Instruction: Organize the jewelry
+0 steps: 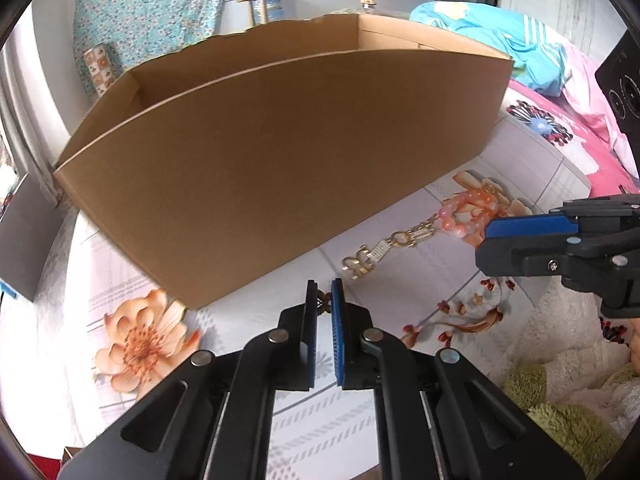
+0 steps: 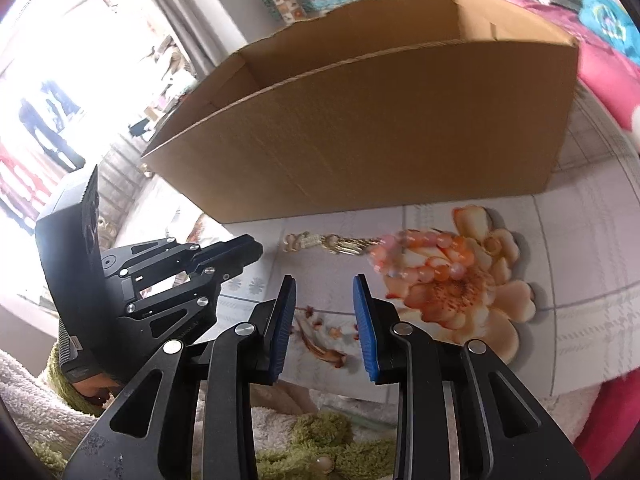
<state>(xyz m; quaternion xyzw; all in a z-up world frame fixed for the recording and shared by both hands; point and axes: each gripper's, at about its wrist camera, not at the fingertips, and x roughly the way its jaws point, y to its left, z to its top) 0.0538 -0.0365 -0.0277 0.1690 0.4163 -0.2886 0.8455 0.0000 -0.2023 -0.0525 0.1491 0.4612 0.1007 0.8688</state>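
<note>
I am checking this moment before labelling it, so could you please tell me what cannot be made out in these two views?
- Inside of the cardboard box: in both views its near wall hides the floor and any contents.
- Small bronze piece in the left gripper: left wrist view, too small and covered by the pads to identify.
- Pink bead bracelet: right wrist view, its left end is blurred.
- Gold bracelet: right wrist view, links too small.

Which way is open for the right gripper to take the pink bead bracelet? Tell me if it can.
Probably yes. The right gripper has its jaws apart and empty, and the pink bead bracelet lies just ahead on bare floral cloth, clear of the cardboard box; nothing stands between them.
</note>
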